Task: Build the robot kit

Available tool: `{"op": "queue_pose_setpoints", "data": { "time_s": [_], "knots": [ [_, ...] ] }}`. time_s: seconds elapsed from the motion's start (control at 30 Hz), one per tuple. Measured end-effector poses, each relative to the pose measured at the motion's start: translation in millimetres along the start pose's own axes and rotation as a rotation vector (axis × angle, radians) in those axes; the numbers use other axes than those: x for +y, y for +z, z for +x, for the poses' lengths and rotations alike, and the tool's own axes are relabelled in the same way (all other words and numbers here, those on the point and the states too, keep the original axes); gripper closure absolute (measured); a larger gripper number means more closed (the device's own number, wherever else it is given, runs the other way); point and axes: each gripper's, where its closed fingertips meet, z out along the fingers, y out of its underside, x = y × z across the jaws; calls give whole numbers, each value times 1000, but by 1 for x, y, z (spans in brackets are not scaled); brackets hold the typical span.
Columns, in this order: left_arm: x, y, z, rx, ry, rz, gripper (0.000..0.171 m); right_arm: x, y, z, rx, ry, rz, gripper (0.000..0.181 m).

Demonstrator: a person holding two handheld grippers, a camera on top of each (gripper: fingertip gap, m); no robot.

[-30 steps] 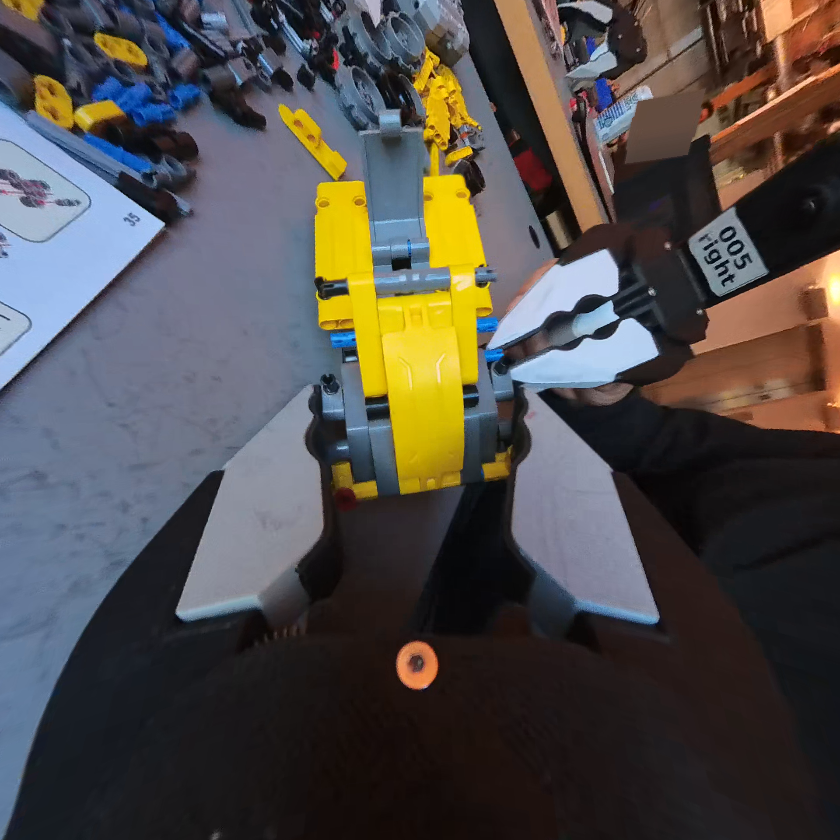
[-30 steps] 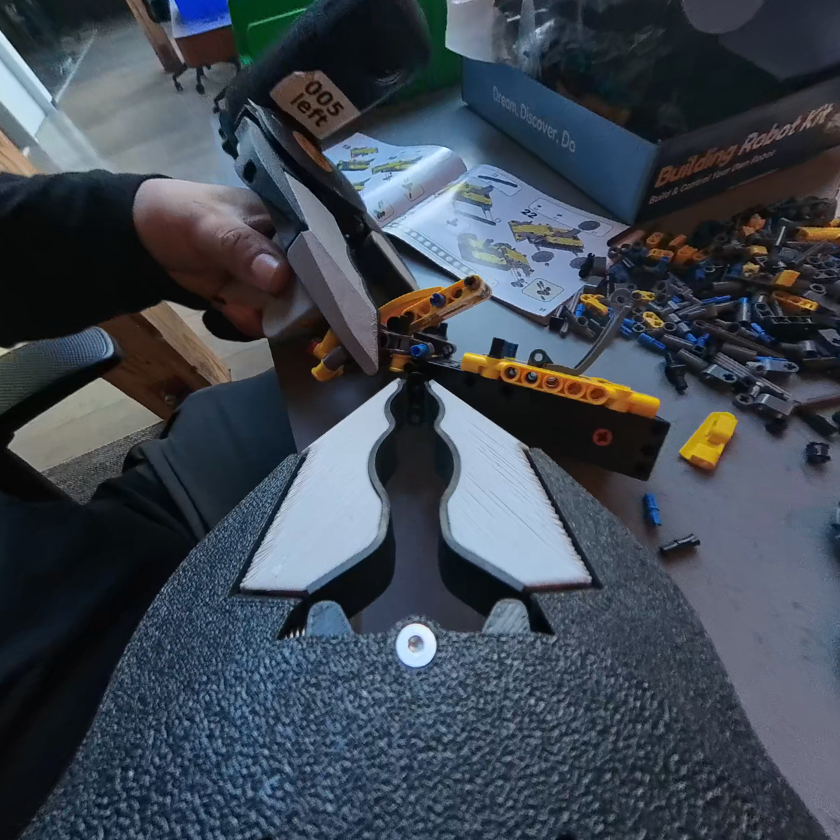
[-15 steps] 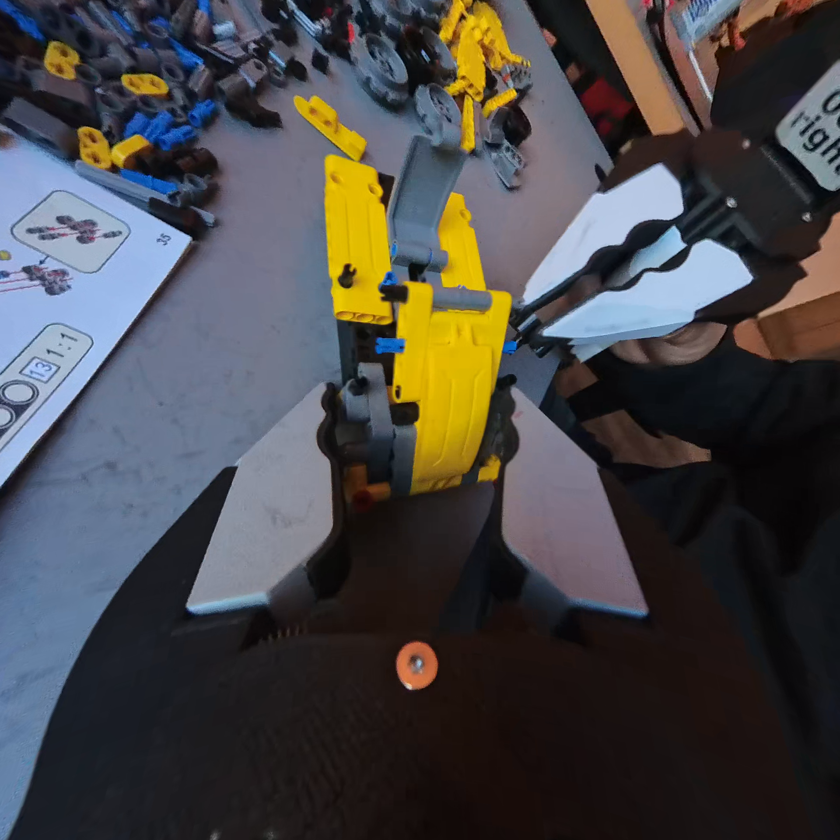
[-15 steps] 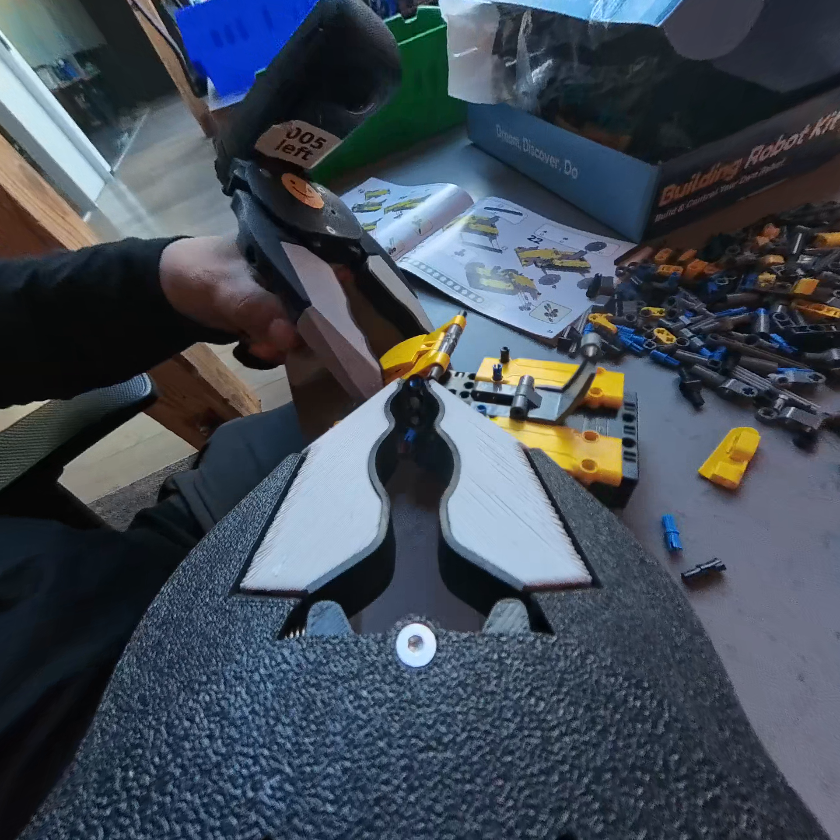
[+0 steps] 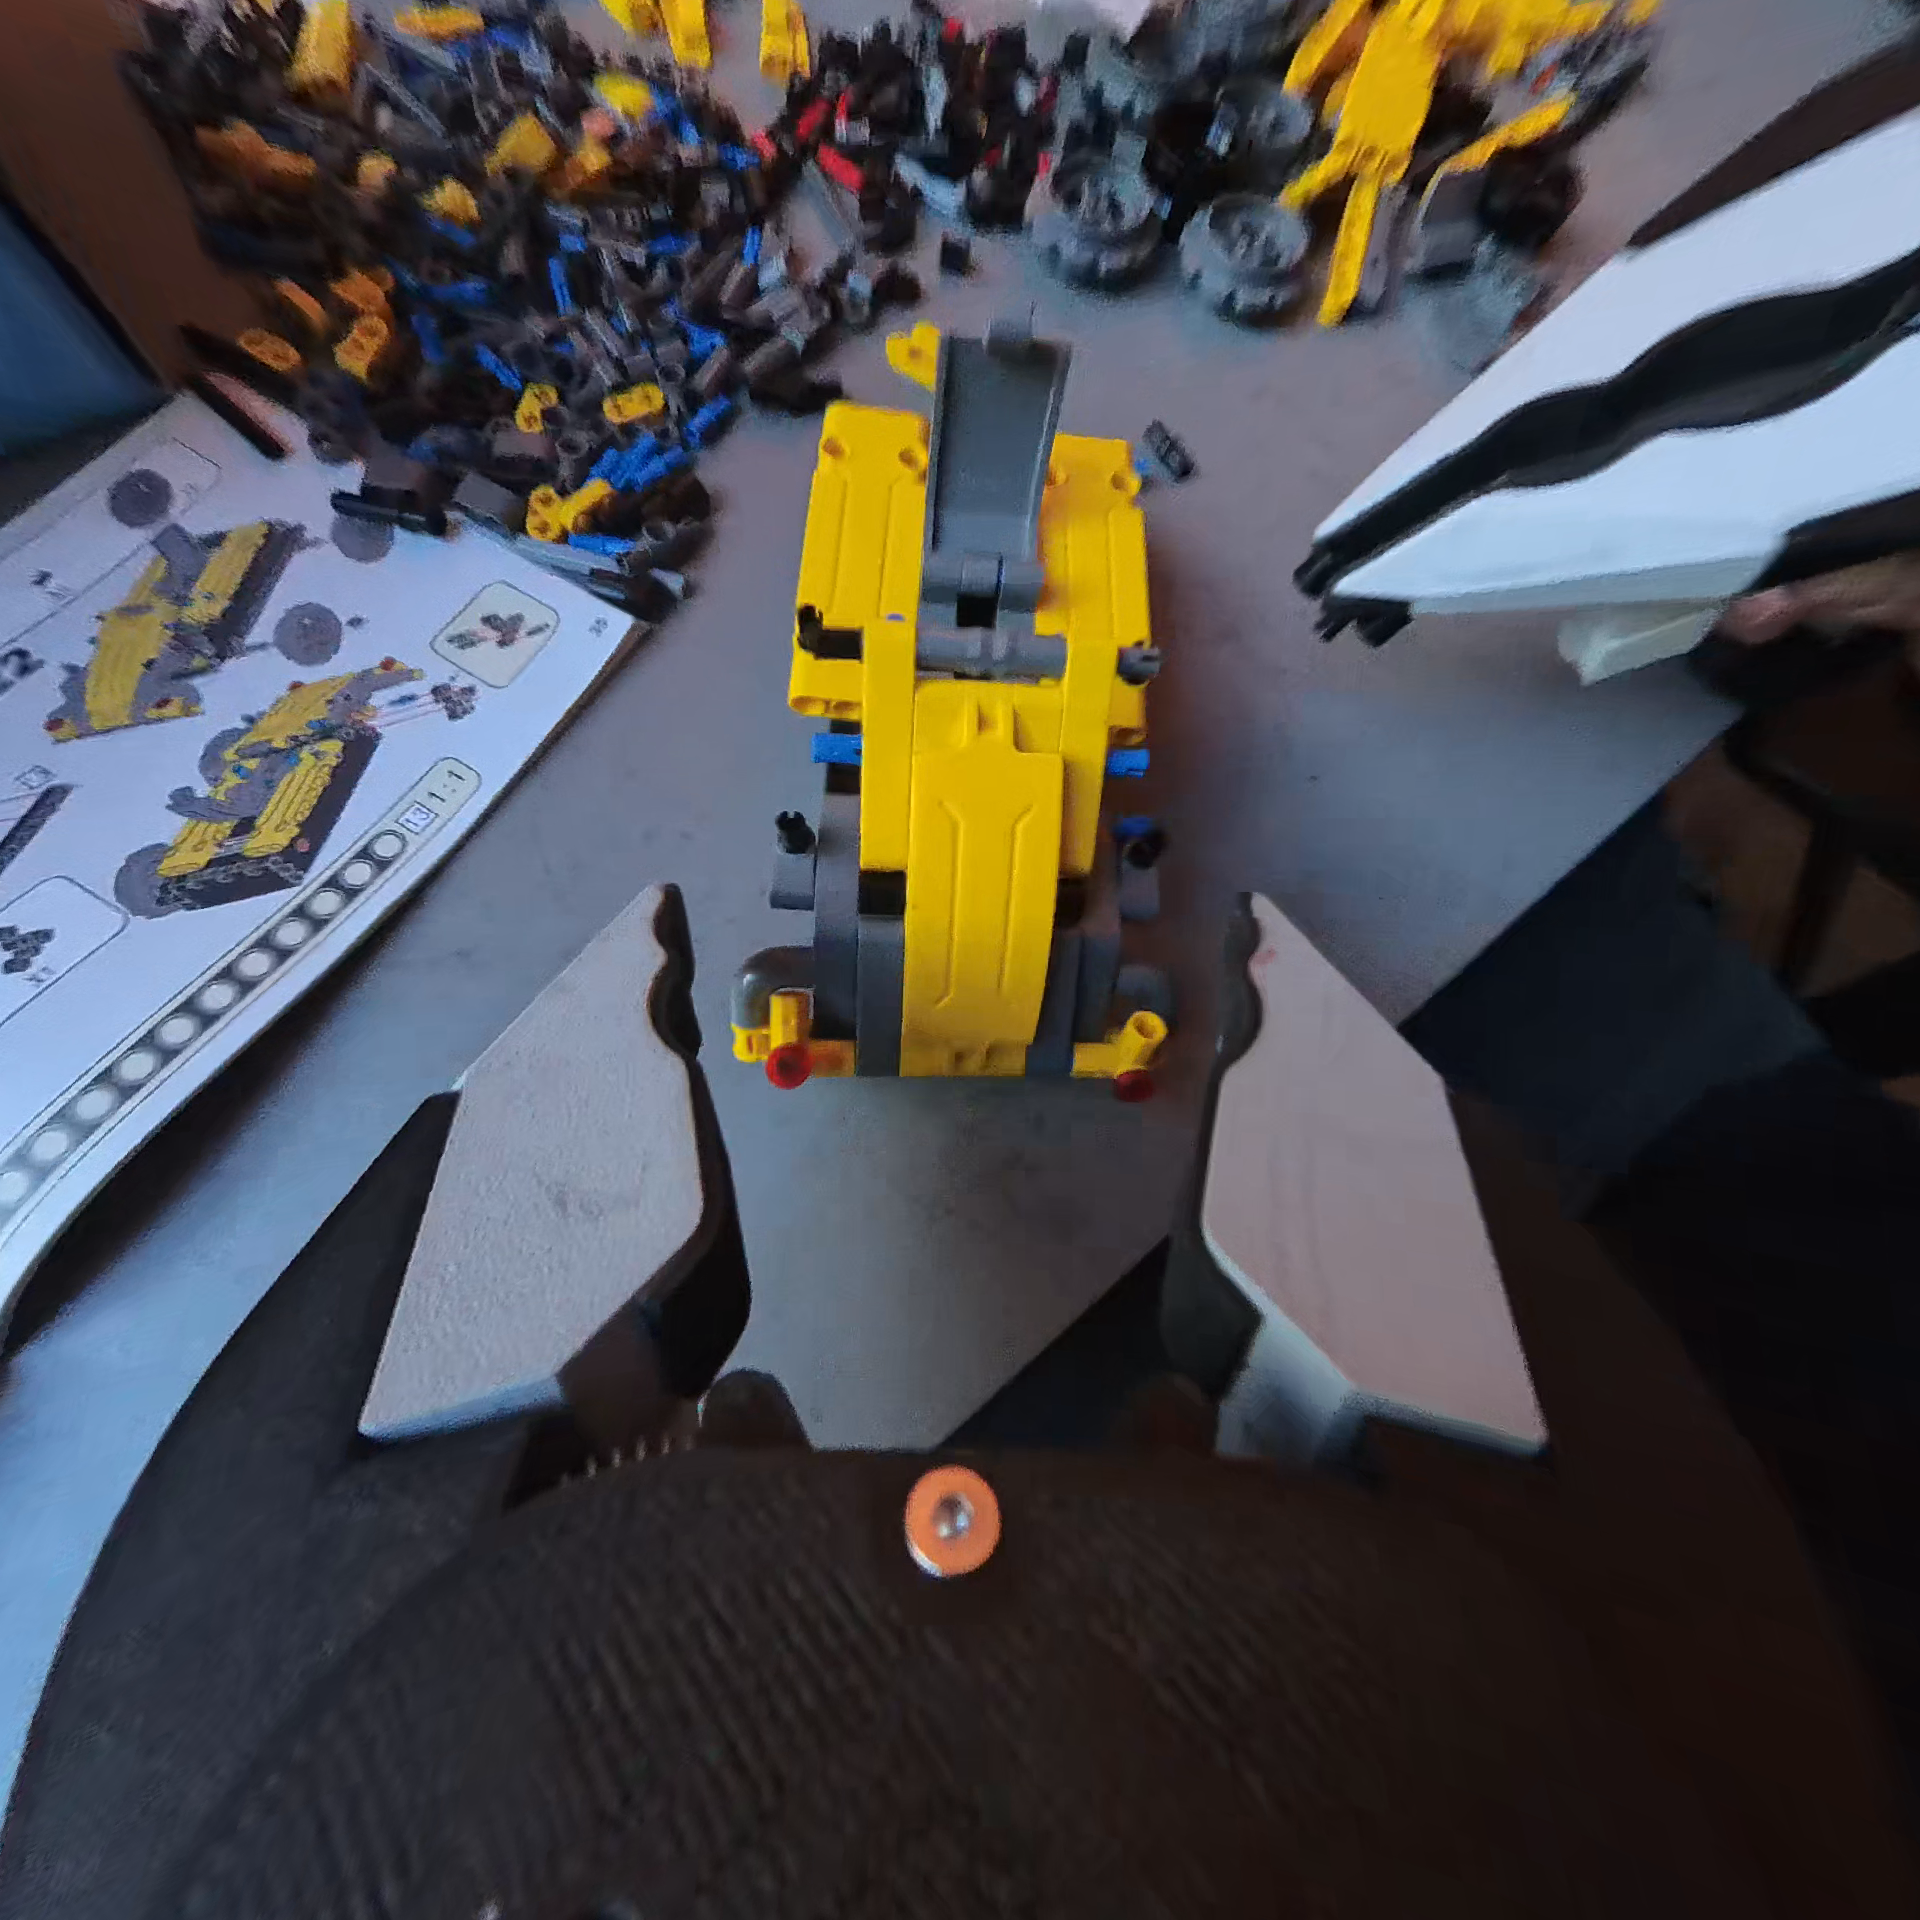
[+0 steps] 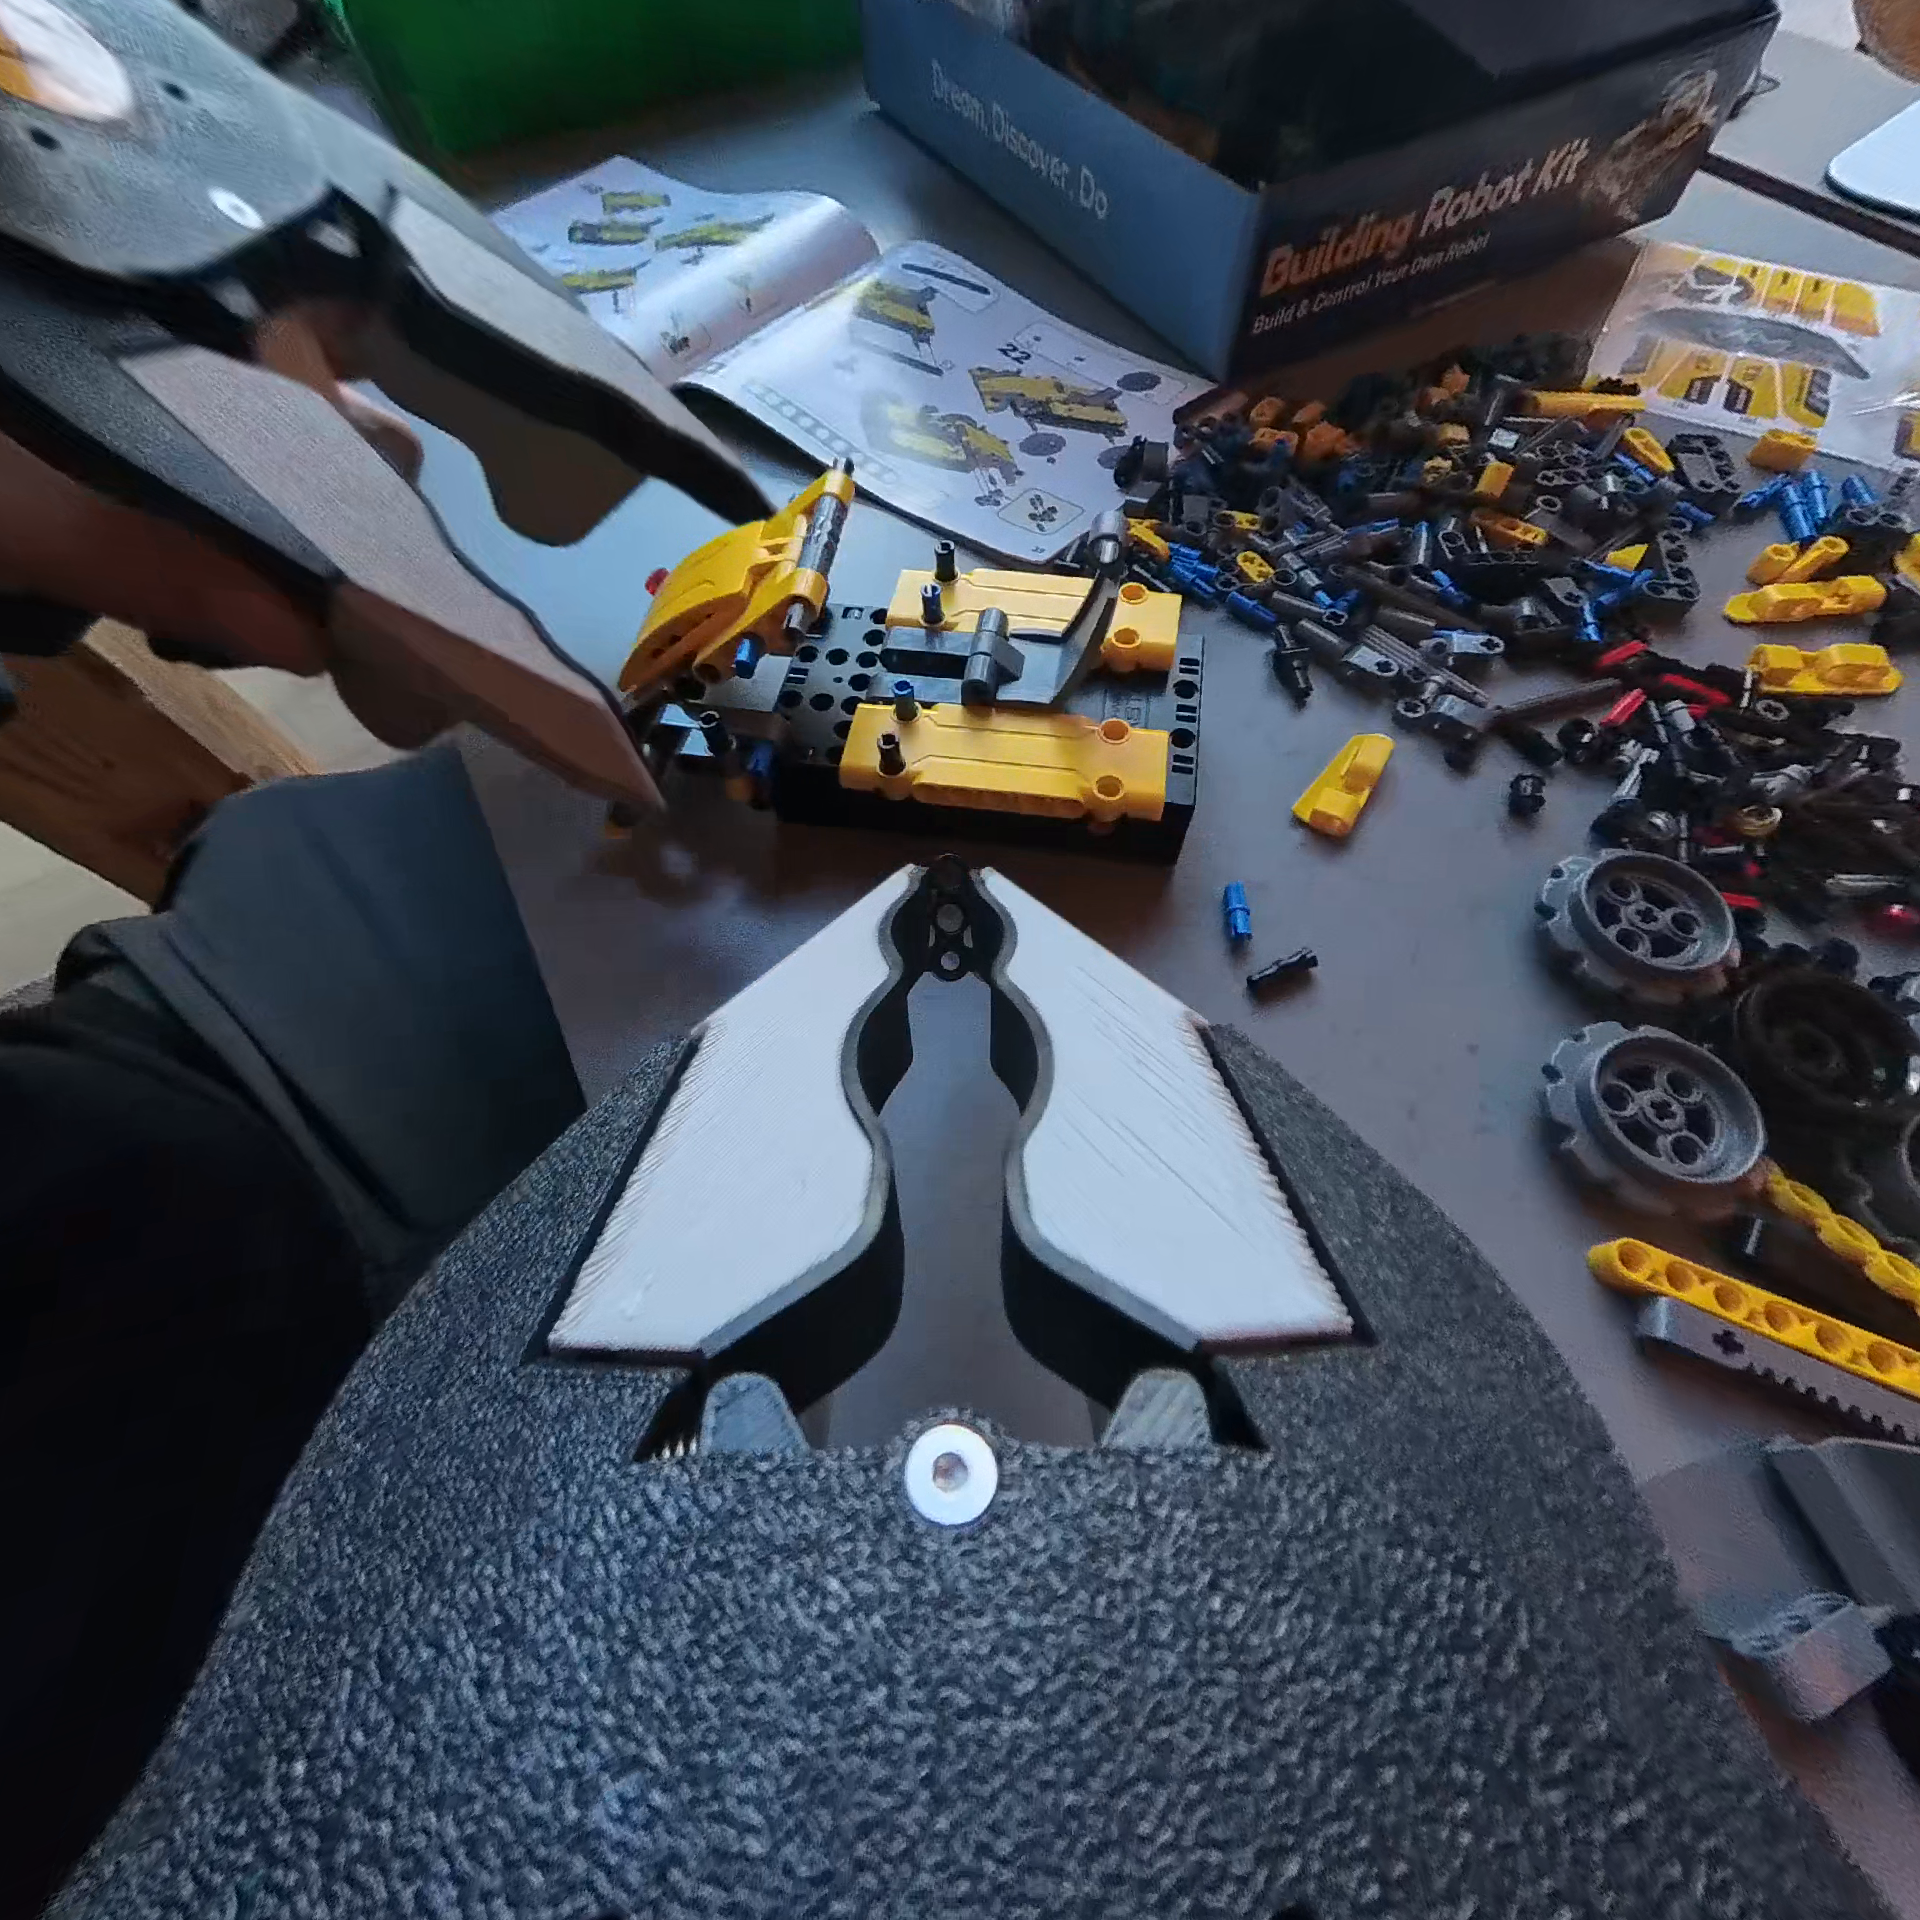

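The yellow and grey brick model (image 5: 977, 748) sits on the grey table (image 5: 1351, 790). The left gripper (image 5: 956, 997) flanks its near end, fingers spread apart. The right gripper (image 6: 948, 883) pinches a small black piece (image 6: 948, 920). Loose parts (image 6: 1455, 582) and an instruction booklet (image 5: 239, 748) lie beyond.

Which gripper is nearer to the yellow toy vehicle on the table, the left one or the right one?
Left. The left gripper, jaws open, flanks the rear end of the yellow toy vehicle without touching it. The right gripper is off to its side, shut on a small black piece.

Yellow-and-black brick vehicle (image 5: 977, 790) flat on table, between spread left tongs (image 5: 961, 914).
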Motion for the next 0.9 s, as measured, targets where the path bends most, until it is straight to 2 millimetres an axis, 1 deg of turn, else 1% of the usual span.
{"op": "queue_pose_setpoints", "data": {
  "time_s": [0.07,0.1,0.17,0.2,0.27,0.37,0.4,0.47,0.6,0.67,0.7,0.77,0.8,0.83,0.87,0.9],
  "knots": [
    [11,14,3,20,27,-85,74,1,2,1,1,-30,-15,174],
    [14,18,5,40,38,-114,78,5,4,1,2,-60,-39,174],
    [11,22,4,85,45,-117,90,17,5,2,5,-150,-115,175],
    [8,22,4,129,17,-126,90,24,5,3,-2,-195,-150,175],
    [-1,19,8,288,-108,-143,90,30,5,5,-14,-259,-173,174],
    [-15,6,18,655,-443,-192,90,31,7,3,-49,-310,-177,174],
    [-16,2,20,753,-526,-216,90,32,9,5,-42,-331,-190,169],
    [-17,-2,18,845,-617,-225,90,33,11,10,-13,-382,-198,156],
    [-19,-4,11,883,-693,-202,90,29,10,7,-3,-442,-167,147],
    [-19,-4,10,900,-707,-194,90,20,8,9,11,-474,-136,144],
    [-19,-5,10,910,-712,-196,90,10,7,8,11,-509,-113,143],
    [-18,-6,10,920,-704,-207,90,-19,9,6,15,-613,-84,138],
    [-18,-6,10,921,-699,-215,90,-33,14,3,6,-679,-88,129],
    [-18,-6,10,922,-694,-224,91,-46,21,-1,-9,-756,-98,128],
    [-18,-6,11,923,-688,-232,91,-54,29,-4,-31,-838,-111,127],
    [-17,-6,11,925,-681,-240,91,-56,38,-7,-63,-908,-143,125]
  ]
}}
